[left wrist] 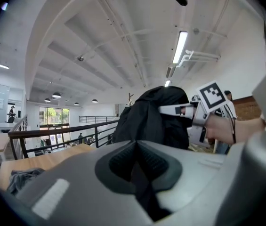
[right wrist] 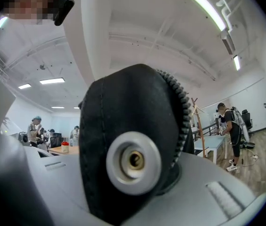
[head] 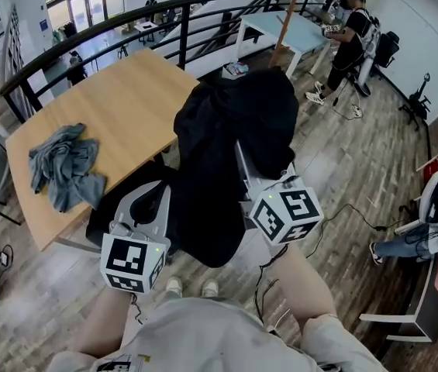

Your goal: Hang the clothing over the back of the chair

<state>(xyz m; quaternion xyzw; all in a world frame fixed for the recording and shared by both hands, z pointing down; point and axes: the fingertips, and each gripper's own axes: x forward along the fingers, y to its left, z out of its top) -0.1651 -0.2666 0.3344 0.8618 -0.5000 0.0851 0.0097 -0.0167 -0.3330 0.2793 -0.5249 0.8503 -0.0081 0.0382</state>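
A black jacket (head: 226, 130) hangs in the air over the wooden table's near corner. My right gripper (head: 239, 147) is shut on its upper part. In the right gripper view, jacket fabric (right wrist: 133, 102) with a metal snap (right wrist: 133, 161) and zipper teeth fills the jaws. My left gripper (head: 163, 186) is lower and to the left, at the jacket's edge. Its jaws are closed, with a thin dark fold (left wrist: 144, 192) between the pads. From the left gripper view the jacket (left wrist: 147, 121) and the right gripper (left wrist: 166, 109) are ahead. A black chair (head: 101, 222) stands below the left gripper, partly hidden.
The wooden table (head: 118, 91) holds a crumpled grey garment (head: 63, 165). A black railing (head: 125, 20) curves behind the table. A person (head: 350, 37) stands by a white table (head: 292, 29) at the back. Another person (head: 412, 242) sits at the right on the wood floor.
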